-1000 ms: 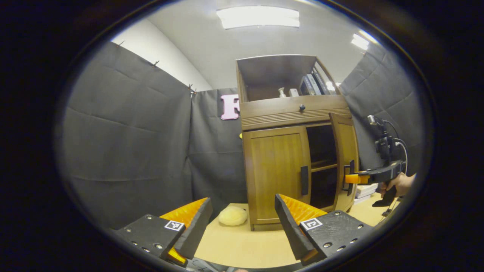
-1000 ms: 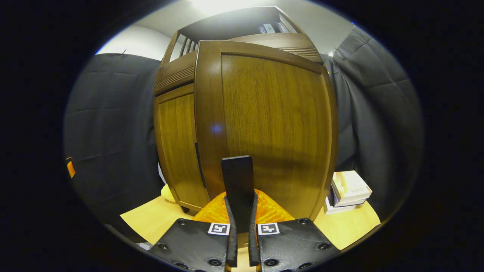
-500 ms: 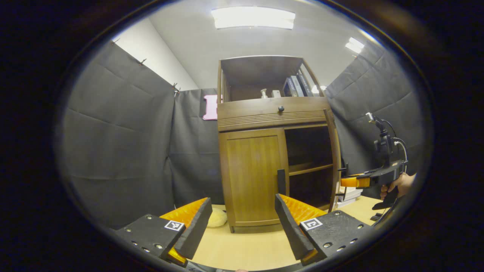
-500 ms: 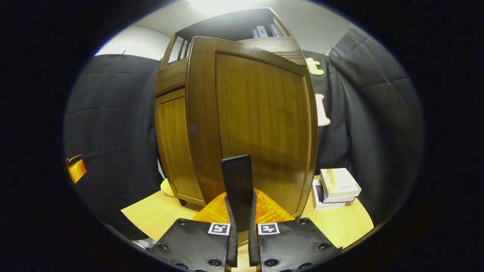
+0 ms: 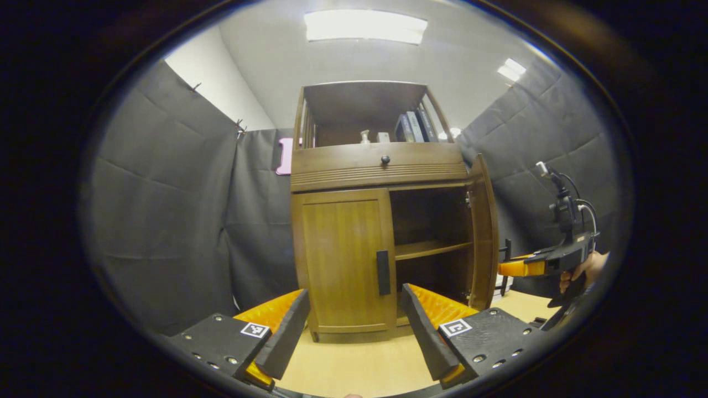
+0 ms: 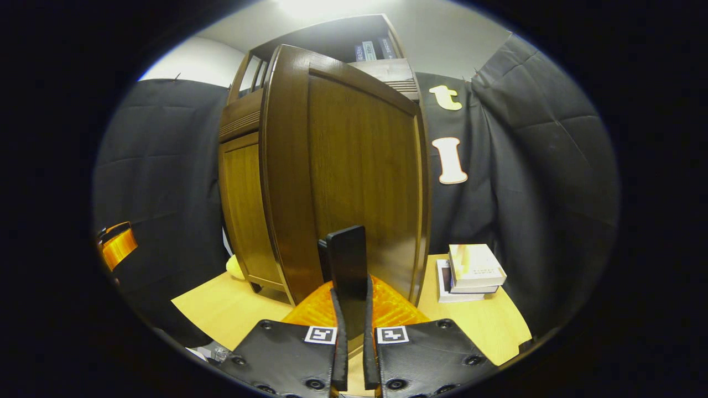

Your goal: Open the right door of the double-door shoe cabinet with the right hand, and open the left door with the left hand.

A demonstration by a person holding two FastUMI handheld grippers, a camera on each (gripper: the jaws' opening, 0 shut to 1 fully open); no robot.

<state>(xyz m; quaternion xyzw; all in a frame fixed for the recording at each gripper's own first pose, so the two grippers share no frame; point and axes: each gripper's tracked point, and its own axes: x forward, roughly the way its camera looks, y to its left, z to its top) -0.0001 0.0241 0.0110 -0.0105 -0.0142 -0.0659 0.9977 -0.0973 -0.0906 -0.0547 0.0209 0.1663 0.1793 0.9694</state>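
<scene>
The shoe cabinet (image 5: 381,221) stands at the far side of the table (image 5: 354,365), and its right door (image 6: 343,166) is swung well out on its hinges, baring the inner shelf (image 5: 428,250), while the left door (image 5: 343,260) is shut flush. Both doors look like stiff wooden panels, probably of moderate weight and swinging freely on a fixed arc, so they should be drawn round the hinge, not pulled straight. The place to hold is the dark upright handle: the right door handle (image 6: 347,265) is pinched between both fingers of the right gripper (image 6: 354,309), which are nearly closed on it. The left door handle (image 5: 383,272) sits on that door's right edge, near the middle seam, and looks smooth and narrow, so a square pinch seems wise. The left gripper (image 5: 354,326) hangs wide open and empty, short of it. A stack of books (image 6: 473,271) lies right of the cabinet.
</scene>
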